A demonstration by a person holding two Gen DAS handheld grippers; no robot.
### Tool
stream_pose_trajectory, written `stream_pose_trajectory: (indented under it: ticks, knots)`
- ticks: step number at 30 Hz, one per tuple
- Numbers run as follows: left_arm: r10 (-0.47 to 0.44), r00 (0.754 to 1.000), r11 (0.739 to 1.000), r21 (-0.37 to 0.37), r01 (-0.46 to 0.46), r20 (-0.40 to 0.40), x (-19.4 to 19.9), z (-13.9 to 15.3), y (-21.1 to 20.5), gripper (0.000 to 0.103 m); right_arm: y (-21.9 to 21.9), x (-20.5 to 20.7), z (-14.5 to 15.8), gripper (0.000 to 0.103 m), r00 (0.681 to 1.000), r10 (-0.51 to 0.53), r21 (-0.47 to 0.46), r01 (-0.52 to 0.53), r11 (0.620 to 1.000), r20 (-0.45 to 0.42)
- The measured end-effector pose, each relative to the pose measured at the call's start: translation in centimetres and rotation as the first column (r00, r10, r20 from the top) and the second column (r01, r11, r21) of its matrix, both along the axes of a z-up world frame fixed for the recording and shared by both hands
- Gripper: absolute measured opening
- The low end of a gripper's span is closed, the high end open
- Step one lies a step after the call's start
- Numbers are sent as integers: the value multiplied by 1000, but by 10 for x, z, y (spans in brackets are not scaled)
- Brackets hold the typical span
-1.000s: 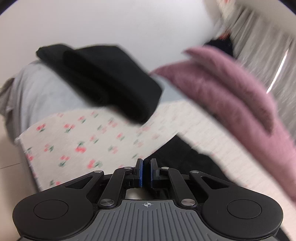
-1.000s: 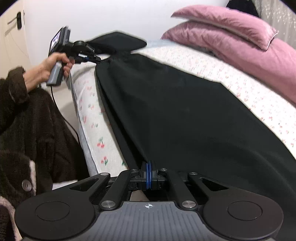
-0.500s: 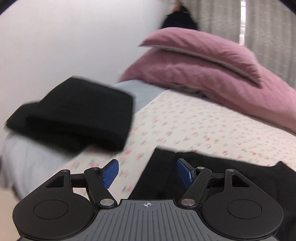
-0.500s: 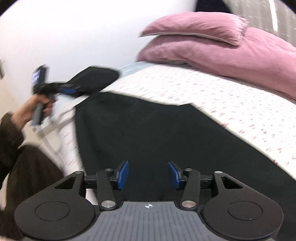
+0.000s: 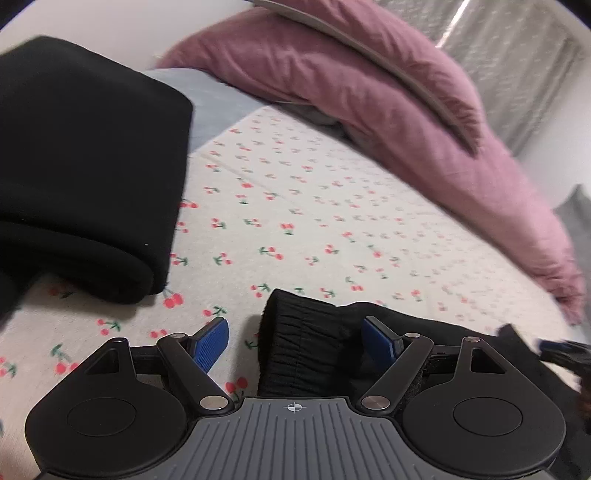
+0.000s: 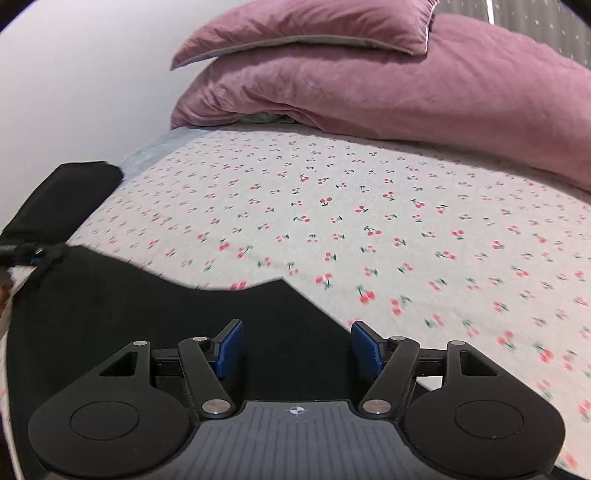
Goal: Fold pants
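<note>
Both grips let go: the left gripper (image 5: 295, 338) and right gripper (image 6: 296, 347), clamped shut a second ago, are opening, jaws holding nothing. The black pants (image 6: 155, 317) lie released on the bed (image 6: 369, 206), ready for the next fold.

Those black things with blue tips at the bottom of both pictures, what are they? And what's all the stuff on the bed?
They are grabbing tools that a person holds, one in each hand. Each has a small camera looking out along its two fingers, so one picture comes from the left gripper and the other from the right gripper. Both are opening, and the blue fingers squeeze nothing. Black pants lie spread on the cherry-print bed sheet; their stretchy waistband sits between the left tool's fingers, loose. A folded black garment lies farther left. At the back, a pink pillow rests on a pink duvet.
</note>
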State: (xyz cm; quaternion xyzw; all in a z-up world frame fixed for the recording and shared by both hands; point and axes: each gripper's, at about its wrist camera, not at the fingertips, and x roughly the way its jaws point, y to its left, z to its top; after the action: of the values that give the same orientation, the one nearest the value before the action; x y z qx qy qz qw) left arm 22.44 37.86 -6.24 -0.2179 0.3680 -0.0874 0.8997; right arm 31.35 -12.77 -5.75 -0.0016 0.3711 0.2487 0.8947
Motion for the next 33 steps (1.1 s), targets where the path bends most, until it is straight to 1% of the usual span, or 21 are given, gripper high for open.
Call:
stream_pose_trajectory:
  ticks: [3,5,7,9,11,12,13,14,15,16,18,19,21,22,23,24,26,28,30,31,33]
  knots:
    - [-33,999,998,-58,34,10,0,-5,9,77,17,12,-11,63,1000,-6,10,6,1000,3]
    - [-48,999,995,-91,49,9,3,-6,12,70,24,18,-15,60,1000,-13,6,13,1000,1]
    - [-60,998,992,-115,59,-3,4,-8,13,52,30,20,-21,57,999,-32,7,32,999,17]
    - [-54,999,995,-79,53,-5,3,-8,10,39,31,16,-23,44,999,-41,24,40,999,32]
    - [-40,999,999,-36,40,10,-1,-6,5,31,31,14,-23,18,999,-27,66,25,997,28]
    - [-32,999,999,-23,32,25,-4,-5,3,30,33,12,-22,16,999,-25,78,22,997,32]
    - [-22,999,1000,-5,22,43,-8,-4,1,28,36,10,-20,7,999,-23,67,20,998,49]
    - [-9,998,1000,7,9,63,-13,-3,-1,26,38,6,-18,3,997,-14,55,10,998,79]
    - [2,997,1000,17,-4,83,-16,-1,-2,14,38,4,-16,3,995,-19,52,13,999,99]
    - [28,994,999,33,-31,107,-20,2,-3,10,35,2,-14,3,993,-29,67,22,998,113]
    - [42,990,999,25,-46,137,-25,3,-1,11,32,4,-13,3,992,-43,97,32,995,116]
    - [33,989,997,63,-43,144,-26,1,-4,17,34,7,-16,4,993,-47,67,40,997,108]
    - [40,990,988,141,-59,134,-24,-2,-11,25,44,9,-21,16,991,-63,-11,65,998,119]
    - [57,989,986,147,-77,137,-25,-1,-11,35,46,8,-21,27,988,-84,-23,88,996,130]
    - [87,987,982,156,-108,135,-25,2,-11,40,47,7,-19,34,985,-102,-18,106,994,137]
    - [120,983,972,185,-146,140,-27,7,-13,49,45,4,-15,37,982,-120,-12,123,992,146]
    - [142,974,945,268,-186,175,-31,20,-21,52,41,-5,-6,42,979,-129,-1,131,991,160]
    - [124,970,928,321,-188,210,-38,35,-34,61,44,-19,3,48,976,-122,-9,126,992,180]
    - [71,969,925,348,-152,235,-44,49,-54,69,49,-36,9,58,979,-82,-13,86,996,184]
    - [25,971,928,356,-111,240,-47,54,-65,71,53,-45,12,64,981,-58,-12,61,998,183]
    - [-77,969,928,373,-16,234,-51,61,-93,73,63,-69,15,65,984,18,-19,-15,1000,178]
